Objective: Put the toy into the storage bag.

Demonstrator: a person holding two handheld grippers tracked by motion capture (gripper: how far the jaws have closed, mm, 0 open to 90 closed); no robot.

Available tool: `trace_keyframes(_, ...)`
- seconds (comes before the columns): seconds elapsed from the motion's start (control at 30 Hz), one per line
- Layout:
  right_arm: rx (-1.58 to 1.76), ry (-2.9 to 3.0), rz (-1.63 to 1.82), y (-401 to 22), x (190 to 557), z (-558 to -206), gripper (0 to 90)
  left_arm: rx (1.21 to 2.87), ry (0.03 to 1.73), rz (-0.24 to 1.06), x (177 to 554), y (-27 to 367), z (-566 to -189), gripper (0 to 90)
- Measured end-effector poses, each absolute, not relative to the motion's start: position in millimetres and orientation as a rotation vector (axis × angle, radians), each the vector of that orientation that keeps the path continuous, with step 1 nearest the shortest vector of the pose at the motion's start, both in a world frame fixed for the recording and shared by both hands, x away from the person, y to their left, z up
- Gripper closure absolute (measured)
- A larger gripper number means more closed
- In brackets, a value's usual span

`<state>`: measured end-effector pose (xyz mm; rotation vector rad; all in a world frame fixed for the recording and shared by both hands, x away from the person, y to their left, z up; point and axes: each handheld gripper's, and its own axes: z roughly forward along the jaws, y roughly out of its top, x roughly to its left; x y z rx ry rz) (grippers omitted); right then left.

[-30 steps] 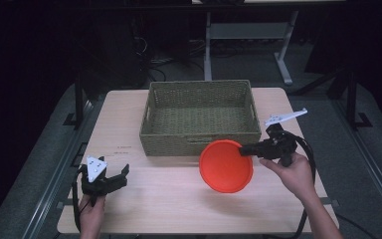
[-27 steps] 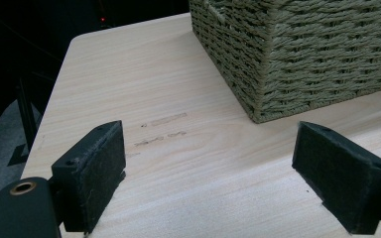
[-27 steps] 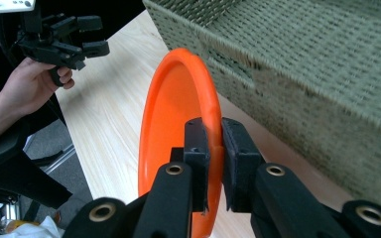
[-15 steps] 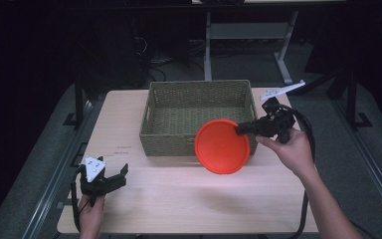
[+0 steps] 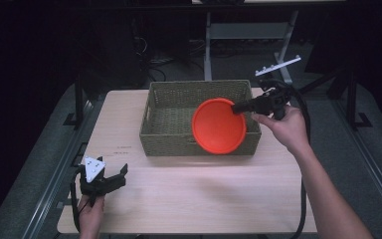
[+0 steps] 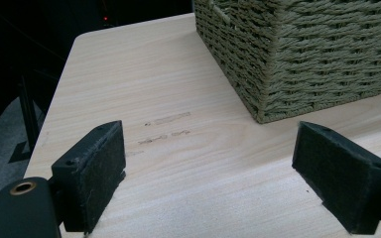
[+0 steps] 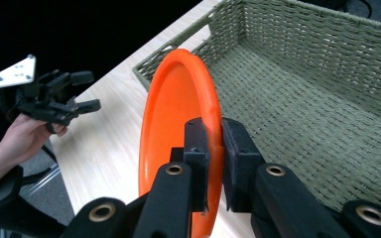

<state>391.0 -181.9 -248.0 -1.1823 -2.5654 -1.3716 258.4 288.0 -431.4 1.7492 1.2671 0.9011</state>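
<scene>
High view: orange plate (image 5: 218,126) on edge, upright.

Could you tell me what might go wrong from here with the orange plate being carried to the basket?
1. The right gripper pinches the orange plate only at its rim, on edge, so it might pivot or slip out.
2. The plate hangs over the near wall of the woven basket; lowered carelessly, its bottom edge could catch that wall and nudge the basket, since the left gripper, open, isn't bracing it.
</scene>
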Motion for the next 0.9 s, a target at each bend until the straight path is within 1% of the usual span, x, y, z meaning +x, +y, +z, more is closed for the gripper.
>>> trace_keyframes(0.33,-1.268,-2.549,-1.371,-175,420,-243,82.0,1.755,1.261,0.897,259,288,-431,12.8)
trace_keyframes(0.9,-1.388,-2.506,-1.338,-167,458,-253,82.1,1.752,1.256,0.891,259,287,-431,12.8)
